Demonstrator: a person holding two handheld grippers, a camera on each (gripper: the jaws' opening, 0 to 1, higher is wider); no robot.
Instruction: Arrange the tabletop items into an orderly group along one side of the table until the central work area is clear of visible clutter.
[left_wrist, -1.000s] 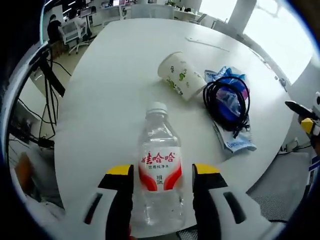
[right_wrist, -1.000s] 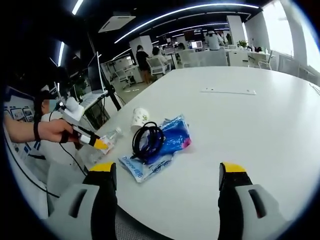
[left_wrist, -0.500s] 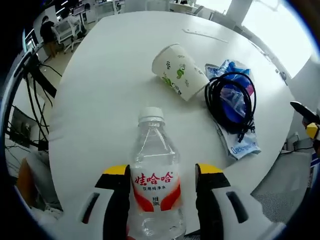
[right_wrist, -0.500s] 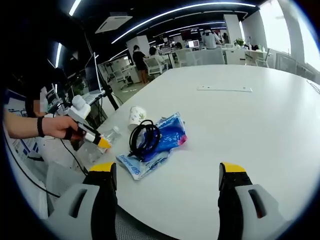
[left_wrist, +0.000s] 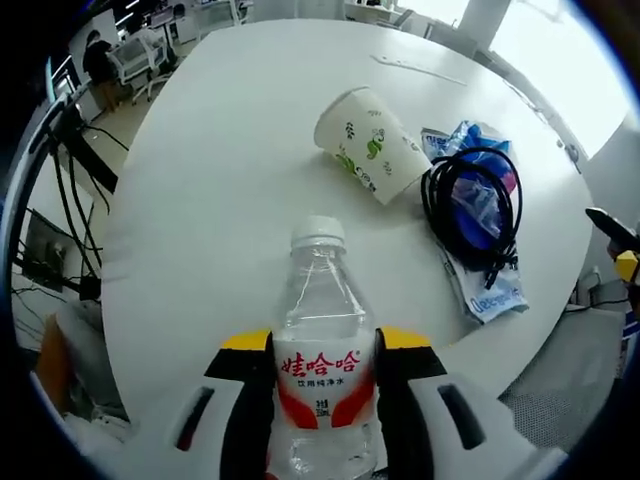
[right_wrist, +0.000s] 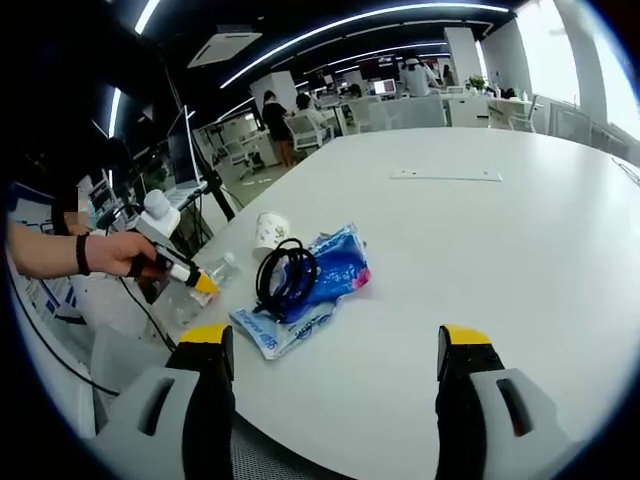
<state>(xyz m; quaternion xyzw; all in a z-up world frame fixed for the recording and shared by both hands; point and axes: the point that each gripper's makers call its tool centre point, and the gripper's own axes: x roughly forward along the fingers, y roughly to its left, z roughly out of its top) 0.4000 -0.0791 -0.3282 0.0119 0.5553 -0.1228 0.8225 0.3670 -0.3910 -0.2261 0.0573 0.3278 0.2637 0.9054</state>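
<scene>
Yellow-tipped jaws of left gripper (left_wrist: 325, 350) now pressed against both sides of water bottle (left_wrist: 323, 330), narrower than half a second ago, when a gap stood on each side; bottle grasped at its red label, lying near table (left_wrist: 210, 180) edge with white cap pointing toward the middle. Beyond cap: paper cup (left_wrist: 372, 142) on its side, then coiled black cable (left_wrist: 472, 205) resting on blue plastic bags (left_wrist: 480, 290), all unmoved. Right gripper (right_wrist: 335, 345) spread wide with nothing between the jaws, hovering over bare tabletop; from that view, a hand (right_wrist: 120, 255) carrying the left gripper at the bottle beside the near edge. Closing judged as start of a pick-up, so bottle likely first item to be shifted toward the side group; cup, cable and bags not yet arranged
</scene>
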